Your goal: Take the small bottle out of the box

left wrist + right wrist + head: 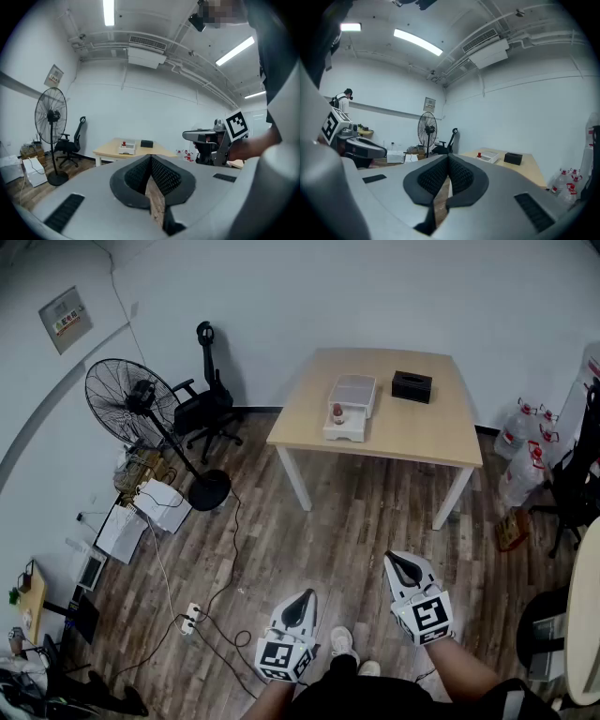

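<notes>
Table: small bottle in box | left tongs, right tongs closed, empty | wall sign unreadable

Wood-plank floor stretching ahead of me to a pale wooden table that stands against the white wall, with a small black case on its far right part. To my left, a black standing fan and, just behind it, a black office chair. A white carton lies near the fan's round base. A white power strip rests on the floor, its cable running toward the fan. Clear water jugs are clustered right of the table. A notice hangs on the left wall.
</notes>
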Available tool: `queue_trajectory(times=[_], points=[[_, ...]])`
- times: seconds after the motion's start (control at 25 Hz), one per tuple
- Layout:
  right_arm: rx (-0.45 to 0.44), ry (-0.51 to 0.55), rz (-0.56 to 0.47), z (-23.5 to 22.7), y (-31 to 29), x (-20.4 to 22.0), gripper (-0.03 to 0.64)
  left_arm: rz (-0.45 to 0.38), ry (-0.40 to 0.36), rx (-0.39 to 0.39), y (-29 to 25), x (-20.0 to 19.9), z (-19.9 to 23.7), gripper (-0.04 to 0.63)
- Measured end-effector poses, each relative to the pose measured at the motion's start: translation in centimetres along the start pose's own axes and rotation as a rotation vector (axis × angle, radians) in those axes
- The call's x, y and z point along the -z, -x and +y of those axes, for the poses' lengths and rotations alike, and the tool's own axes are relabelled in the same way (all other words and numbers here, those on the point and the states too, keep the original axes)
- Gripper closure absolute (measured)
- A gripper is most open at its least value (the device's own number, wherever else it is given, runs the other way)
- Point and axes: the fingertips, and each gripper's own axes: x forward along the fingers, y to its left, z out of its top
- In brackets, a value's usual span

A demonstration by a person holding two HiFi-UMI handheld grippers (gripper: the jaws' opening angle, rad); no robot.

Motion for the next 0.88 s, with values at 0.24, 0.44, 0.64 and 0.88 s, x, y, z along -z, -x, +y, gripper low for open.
queue_trajectory(times=[0.24, 0.44, 0.64, 0.88], points=[[0.01, 0.003, -0.003, -1.0, 0.1, -0.6, 0.606, 0.002, 0.002, 0.011, -0.8, -0.2, -0.3, 0.583], [0.024, 0.016, -0.009, -1.3, -0.5, -0.2, 0.606, 0.015, -0.004, 0.023, -1.6, 0.2, -0.1, 0.583], [0.013, -0.037, -0.058, -1.8, -2.9, -0.5, 0.604, 0.019, -0.02, 0.013, -3.1, 0.2, 1.9, 0.583], [-0.011, -0.042, -0.053, -2.2, -7.5, 0.0, 0.6, 0.021, 0.0, -0.011, -5.1, 0.2, 5.8, 0.583]])
